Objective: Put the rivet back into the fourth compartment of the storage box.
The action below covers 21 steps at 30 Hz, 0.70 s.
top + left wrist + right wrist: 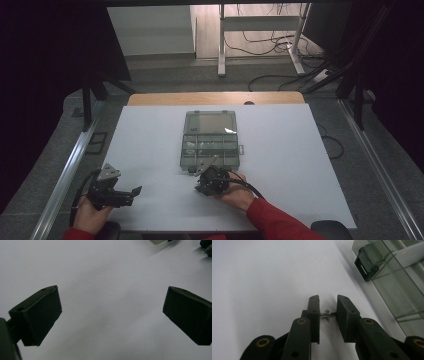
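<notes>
A small metal screw (pixel 327 314) sits crosswise between the two black jaws of the right gripper (pixel 328 315), pinched end to end: head against one pad, tip against the other. It hangs just above the white table (pixel 262 277), close to the near wall of the clear compartment box (pixel 397 292). A dark latch (pixel 367 263) juts from that wall of the box, seen up and to the right of the jaws in the right gripper view.

In the high view the right gripper (pixel 204 175) lies at the near edge of the box (pixel 210 142), held by a hand (pixel 236 192) in a red sleeve (pixel 277 220). A cable loops back from it along the hand. The box lies open near the middle of the table (pixel 280 165), lid folded flat on the far side, tray divided into small compartments with a few pale bits in them, too small to make out.

The left gripper (pixel 127 192) rests well apart from the box, near the front left of the table, held low in the person's left hand (pixel 90 212). Its jaws stand spread wide with nothing but bare table (pixel 110 302) between them.
</notes>
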Tool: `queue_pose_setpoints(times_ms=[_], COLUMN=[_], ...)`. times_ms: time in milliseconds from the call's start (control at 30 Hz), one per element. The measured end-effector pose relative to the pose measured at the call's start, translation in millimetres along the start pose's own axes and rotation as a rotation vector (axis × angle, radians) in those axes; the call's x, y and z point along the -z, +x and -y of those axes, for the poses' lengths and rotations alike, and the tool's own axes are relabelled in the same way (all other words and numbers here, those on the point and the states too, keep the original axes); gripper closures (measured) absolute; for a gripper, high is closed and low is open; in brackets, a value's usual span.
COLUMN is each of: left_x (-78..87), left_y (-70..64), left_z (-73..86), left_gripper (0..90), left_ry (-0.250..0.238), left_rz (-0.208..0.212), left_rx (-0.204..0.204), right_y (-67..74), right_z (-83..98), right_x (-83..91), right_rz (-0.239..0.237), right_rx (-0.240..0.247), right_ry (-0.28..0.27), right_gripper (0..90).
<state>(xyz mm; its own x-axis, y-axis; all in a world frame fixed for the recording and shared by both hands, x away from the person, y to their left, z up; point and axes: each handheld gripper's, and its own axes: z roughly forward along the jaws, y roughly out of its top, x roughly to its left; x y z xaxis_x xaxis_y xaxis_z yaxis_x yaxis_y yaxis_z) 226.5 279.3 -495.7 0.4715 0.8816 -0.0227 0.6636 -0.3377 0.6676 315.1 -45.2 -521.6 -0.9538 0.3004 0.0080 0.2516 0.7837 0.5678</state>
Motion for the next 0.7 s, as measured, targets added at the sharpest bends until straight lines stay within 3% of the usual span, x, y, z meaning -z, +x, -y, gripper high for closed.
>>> queue_pose_setpoints(times_ms=[267,467,700], left_x=[0.1,-0.2,-0.3], left_y=[0.5,0.4,0.4], left_z=[0.1,0.0,0.0], left_gripper=[2.4,2.4,2.5], left_ry=[0.001,0.002,0.002], left_rz=[0.002,0.003,0.003], left_rx=[0.0,0.002,0.002], right_y=[-5.3,-11.1,-19.7], right_z=[-2.1,-2.6,-2.0], right_x=[12.0,22.5,37.9], right_rz=[-0.028,-0.043,-0.032], right_rx=[-0.054,-0.069,-0.095], right_ry=[-0.034,-0.061,-0.096], right_gripper=[73.2,73.0,73.0])
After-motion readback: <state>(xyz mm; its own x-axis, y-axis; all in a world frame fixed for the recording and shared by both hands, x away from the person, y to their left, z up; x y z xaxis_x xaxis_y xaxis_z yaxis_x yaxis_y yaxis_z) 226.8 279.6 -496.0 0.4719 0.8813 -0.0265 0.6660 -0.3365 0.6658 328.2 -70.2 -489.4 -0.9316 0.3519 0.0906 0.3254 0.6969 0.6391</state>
